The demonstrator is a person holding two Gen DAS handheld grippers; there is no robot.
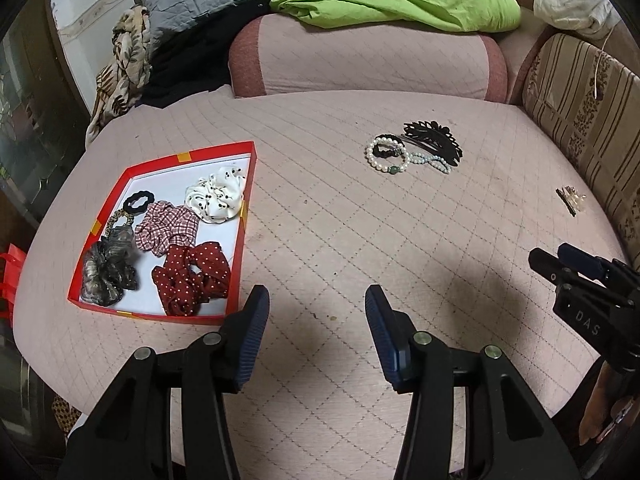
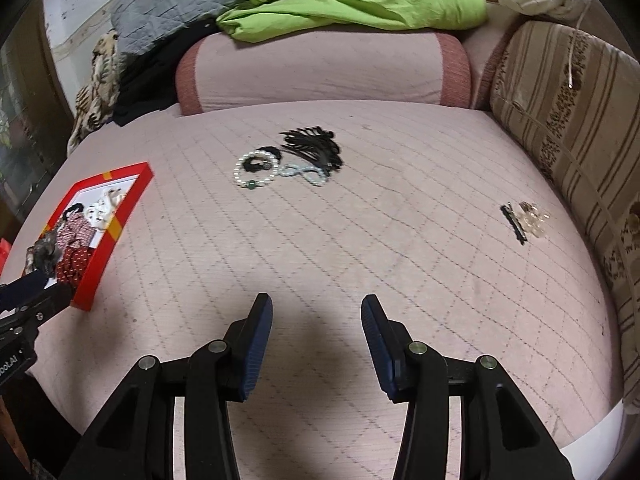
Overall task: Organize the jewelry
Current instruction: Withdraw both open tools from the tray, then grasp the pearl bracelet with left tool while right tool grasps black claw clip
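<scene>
Both grippers hover over a pink quilted sofa seat [image 1: 320, 220] with jaws spread and nothing between them: the left gripper [image 1: 316, 300] just beside a red box [image 1: 240, 248] of scrunchies [image 1: 192, 276], the right gripper [image 2: 316, 308] over bare cushion. Well ahead, a white pearl bracelet [image 2: 256, 170], a pale blue bead strand [image 2: 304, 174] and a black hair claw [image 2: 316, 146] lie bunched together, touching. A small hair clip [image 2: 524, 220] lies apart near the striped cushion [image 2: 568, 120].
</scene>
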